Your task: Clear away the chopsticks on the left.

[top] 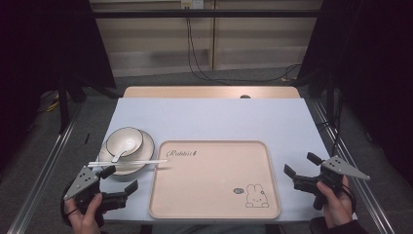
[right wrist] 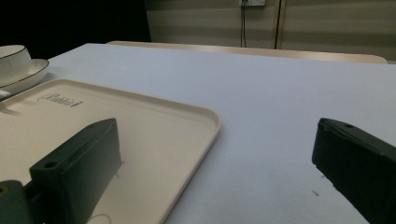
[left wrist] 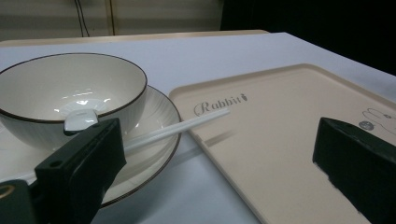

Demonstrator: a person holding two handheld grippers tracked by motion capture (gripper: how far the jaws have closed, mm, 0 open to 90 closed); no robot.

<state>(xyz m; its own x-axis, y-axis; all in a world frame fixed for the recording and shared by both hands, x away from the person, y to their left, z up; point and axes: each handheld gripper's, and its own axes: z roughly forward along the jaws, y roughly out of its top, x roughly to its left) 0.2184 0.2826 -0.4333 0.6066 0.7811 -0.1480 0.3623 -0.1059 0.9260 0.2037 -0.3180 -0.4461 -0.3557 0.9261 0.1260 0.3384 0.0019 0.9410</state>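
**Both claws wide, tray still bare**

At eight o'clock on the table, the left claw [top: 118, 178] sits low with its jaws spread wide and nothing between them, aimed up toward the crockery just ahead of it. That crockery is a stack: a white bowl [top: 125, 141] with a dark rim stands on a matching plate [top: 145, 152], and a spoon [top: 120, 152] lies inside the bowl with its handle leaning toward the near rim. Across the near edge of the plate lies a pair of white chopsticks [top: 127, 163], tips pointing to three o'clock and reaching just over the left rim of the tray [top: 214, 212]. From the left gripper view, the chopsticks [left wrist: 182, 127] run right past the claw's left jaw, close but untouched.

Moving to the centre, the beige tray carries only its printed rabbit and lettering.

Over at four o'clock, the right claw [top: 299, 170] hovers just off the tray's right rim, jaws equally wide apart and holding nothing, pointing in toward the tray.

My read: this is the very start. Nothing is gripped, and the chopsticks look like the left claw's first target. Everything remains to be done.
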